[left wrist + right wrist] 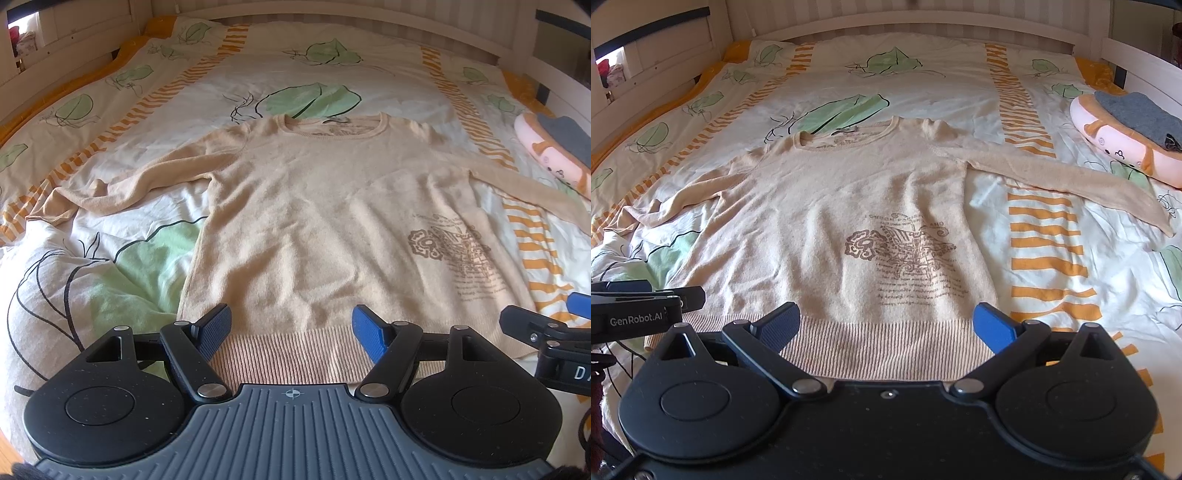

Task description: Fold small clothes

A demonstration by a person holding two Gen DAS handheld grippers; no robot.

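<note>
A cream long-sleeved sweater [317, 206] [849, 206] lies flat on the bed, neck at the far end, ribbed hem nearest me. A brown print marks its lower front. One sleeve trails left and is crumpled at the cuff [62, 203]; the other sleeve [1071, 181] stretches out right. My left gripper [291, 328] hovers open over the hem's left half, nothing between its blue pads. My right gripper [886, 325] hangs open over the hem's right half, also empty. Each gripper shows at the edge of the other's view.
The bed cover [923, 85] is white with green leaves and orange stripes, wrinkled at the near left. A pink plush pillow [1115, 147] with a folded grey garment [1137, 114] on it lies at the right. A white bed frame [923, 27] rings the mattress.
</note>
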